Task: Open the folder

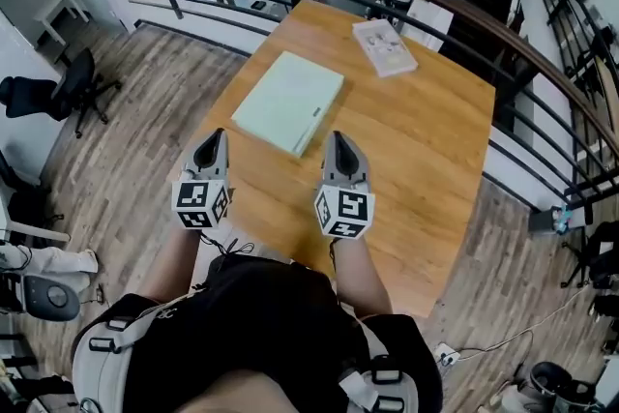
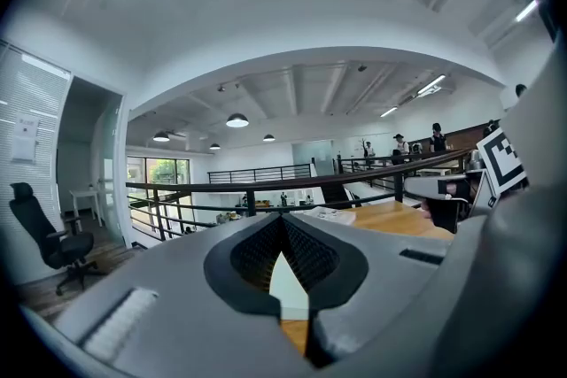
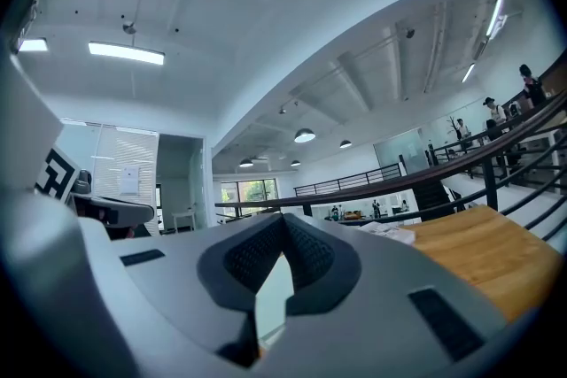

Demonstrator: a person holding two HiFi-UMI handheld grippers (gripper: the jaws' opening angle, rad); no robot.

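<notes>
Left gripper and right gripper are clenched empty, with the folder lying just ahead of their fingers. Shut tips could merely shove it (flat cover) — sliding it away.

The right gripper points level across the wooden tabletop, its jaws pressed together with nothing gripped. Through the slot beneath the tips shows a sliver of the pale green folder. Farther off lies a white bundle of papers, with a dark railing behind it.
</notes>
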